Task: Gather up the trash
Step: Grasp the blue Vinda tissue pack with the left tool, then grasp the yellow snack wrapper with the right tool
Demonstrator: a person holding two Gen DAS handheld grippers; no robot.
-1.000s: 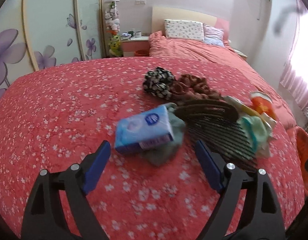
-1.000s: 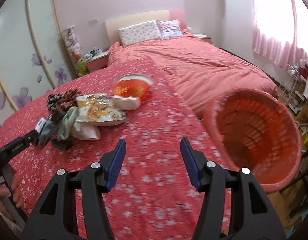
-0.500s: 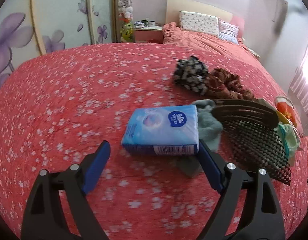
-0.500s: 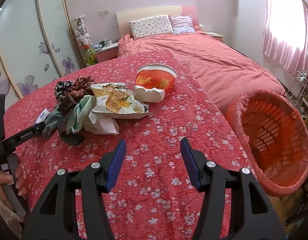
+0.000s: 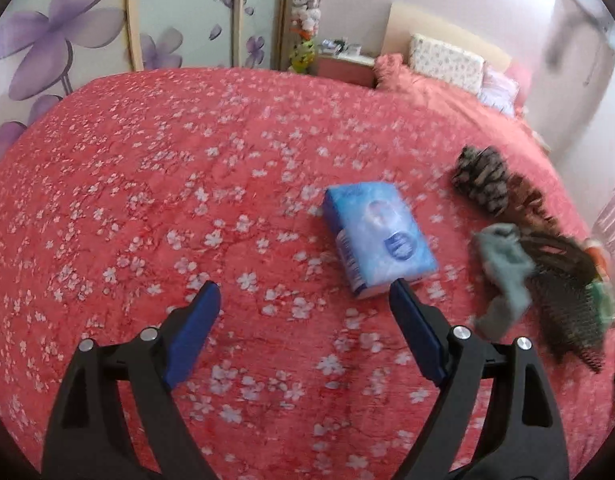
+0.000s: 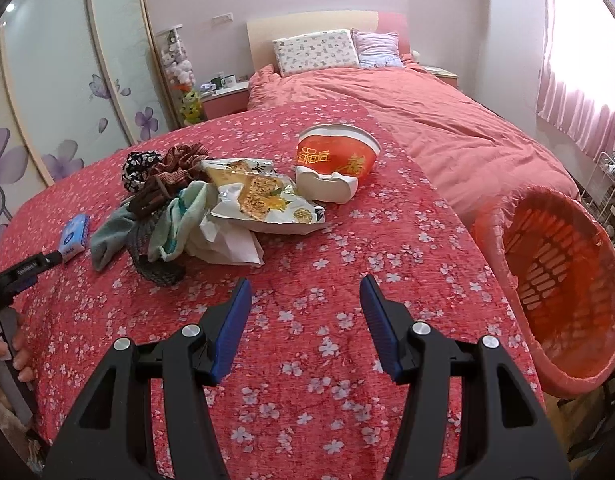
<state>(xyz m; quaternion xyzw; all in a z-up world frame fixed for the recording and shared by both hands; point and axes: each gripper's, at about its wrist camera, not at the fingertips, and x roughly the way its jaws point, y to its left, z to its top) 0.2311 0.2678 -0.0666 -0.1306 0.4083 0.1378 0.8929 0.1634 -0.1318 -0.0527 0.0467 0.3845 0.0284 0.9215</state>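
A torn snack bag (image 6: 263,196), a red paper bowl (image 6: 335,156), a white lid piece (image 6: 327,186) and crumpled white paper (image 6: 231,240) lie on the red flowered bedspread (image 6: 307,360). My right gripper (image 6: 306,282) hovers open and empty in front of them. A blue tissue pack (image 5: 377,236) lies ahead and to the right of my open left gripper (image 5: 303,290); its near corner meets the right fingertip (image 5: 399,292). Nothing is between the left jaws. The same tissue pack (image 6: 73,236) shows at the far left of the right wrist view.
An orange laundry-style basket (image 6: 563,280) lined with plastic stands off the bed's right edge. Socks (image 5: 503,272), a dark net item (image 5: 567,312) and scrunchies (image 5: 483,178) lie piled right of the pack. A hand (image 6: 11,344) holds the left gripper's handle. Wardrobe doors stand behind.
My left gripper has swung left and rolled; the tissue pack went from between the jaws to beside the right fingertip and now lies apart from the grey sock. My right gripper shifted slightly.
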